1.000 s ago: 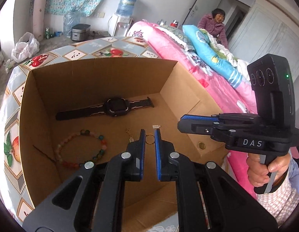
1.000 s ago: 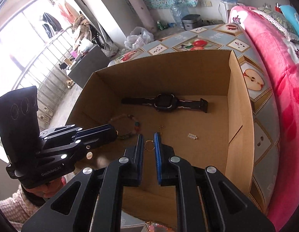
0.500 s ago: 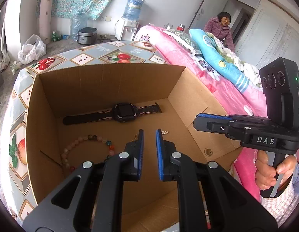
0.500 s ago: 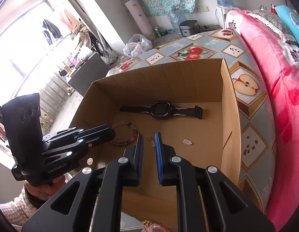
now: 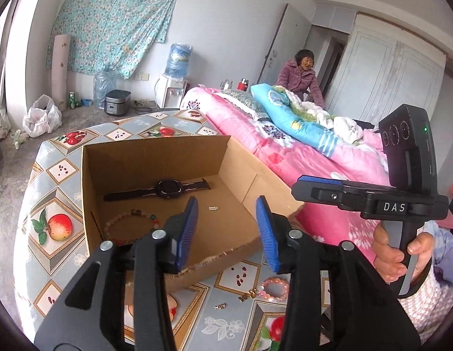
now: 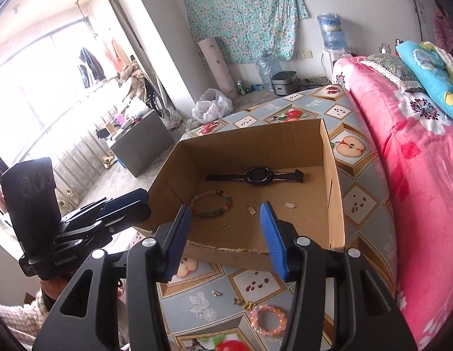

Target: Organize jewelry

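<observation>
An open cardboard box (image 5: 153, 161) (image 6: 255, 146) holds a black watch (image 5: 168, 188) (image 6: 257, 174), a multicoloured bead bracelet (image 6: 227, 201), a gold ring (image 6: 223, 223), a gold charm (image 6: 252, 208) and a small silver piece (image 6: 290, 205). In front of the box lie a pink bead bracelet (image 5: 273, 279) (image 6: 267, 307), a second gold charm (image 6: 244, 302) and a silver piece (image 6: 217, 292). My left gripper (image 5: 226, 204) and right gripper (image 6: 225, 209) hover above the box's near wall. Both pairs of jaws are opening with nothing between them.
The box stands on a table under a fruit-pattern cloth (image 5: 51, 204) (image 6: 358, 199). A bed with a pink blanket (image 5: 284, 158) (image 6: 416, 161) runs along the right side. A person (image 5: 299, 79) stands beyond the bed. Bags and appliances sit on the far floor.
Both grippers have drawn back and risen from inside the box to above its near wall. Their jaws, nearly shut before, now stand apart. The table in front of the box has come into view.
</observation>
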A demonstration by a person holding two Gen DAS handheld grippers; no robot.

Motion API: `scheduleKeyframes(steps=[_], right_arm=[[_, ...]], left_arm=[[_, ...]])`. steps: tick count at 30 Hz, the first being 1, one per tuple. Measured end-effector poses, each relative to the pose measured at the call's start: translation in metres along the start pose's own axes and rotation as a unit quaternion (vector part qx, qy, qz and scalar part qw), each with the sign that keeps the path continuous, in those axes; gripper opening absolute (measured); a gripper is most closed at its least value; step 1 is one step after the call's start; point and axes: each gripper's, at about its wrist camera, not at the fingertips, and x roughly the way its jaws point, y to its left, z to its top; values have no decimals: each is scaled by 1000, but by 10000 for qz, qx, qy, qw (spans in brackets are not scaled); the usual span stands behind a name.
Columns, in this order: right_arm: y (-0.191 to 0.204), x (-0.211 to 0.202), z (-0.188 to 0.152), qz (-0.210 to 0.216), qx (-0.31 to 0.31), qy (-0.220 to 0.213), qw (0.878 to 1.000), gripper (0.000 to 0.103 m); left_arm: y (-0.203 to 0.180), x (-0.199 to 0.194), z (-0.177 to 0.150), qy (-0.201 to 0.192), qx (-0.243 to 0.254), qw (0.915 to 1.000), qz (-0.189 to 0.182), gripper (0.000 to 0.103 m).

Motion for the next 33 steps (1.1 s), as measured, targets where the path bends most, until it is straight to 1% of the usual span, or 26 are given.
scheduleKeyframes(steps=[1, 3, 4, 6, 7, 10, 12, 15, 18, 22, 26, 28, 30, 33], right_arm=[[3, -4, -6, 5, -10, -17, 10000, 56], [9, -12, -19, -2, -17, -16, 10000, 61], [11, -14, -25, -21, -28, 21, 10000, 62], [15, -17, -38, -56, -50, 80, 9999, 63], [16, -18, -44, -86, -56, 118, 9999, 65], [20, -18, -60, -214, -86, 220, 9995, 68], [22, -18, -69, -304, -89, 283, 9991, 73], [23, -17, -82, -594, -138, 347, 9975, 74], [20, -17, -95, -745, -88, 458, 9961, 76], [12, -14, -108, -981, 32, 567, 9935, 79], [8, -4, -126, -1199, 122, 857, 9890, 80], [8, 2, -136, -1275, 123, 1009, 9866, 80], [9, 9, -144, -1438, 45, 1171, 9826, 80], [10, 20, -154, -1550, -13, 1402, 9779, 81]], left_arm=[[-3, -7, -5, -40, 14, 10000, -23, 45], [-7, -18, -17, -49, 42, 10000, -55, 54], [-9, -23, -24, -39, 43, 10000, -80, 56], [-11, -30, -35, 0, 13, 9999, -157, 63], [-12, -33, -40, 25, -6, 9998, -174, 64], [-13, -41, -56, 56, -32, 9999, -160, 71], [-13, -44, -64, 73, -7, 10000, -47, 75], [-13, -44, -77, 160, 30, 9997, 183, 80], [-14, -44, -91, 301, 58, 9987, 397, 84], [-10, -39, -106, 501, 155, 9953, 815, 85], [-5, -27, -123, 898, 187, 9888, 1178, 85], [-4, -20, -134, 1116, 194, 9855, 1261, 85], [-2, -11, -143, 1333, 187, 9813, 1373, 85], [1, 0, -154, 1613, 165, 9767, 1406, 85]])
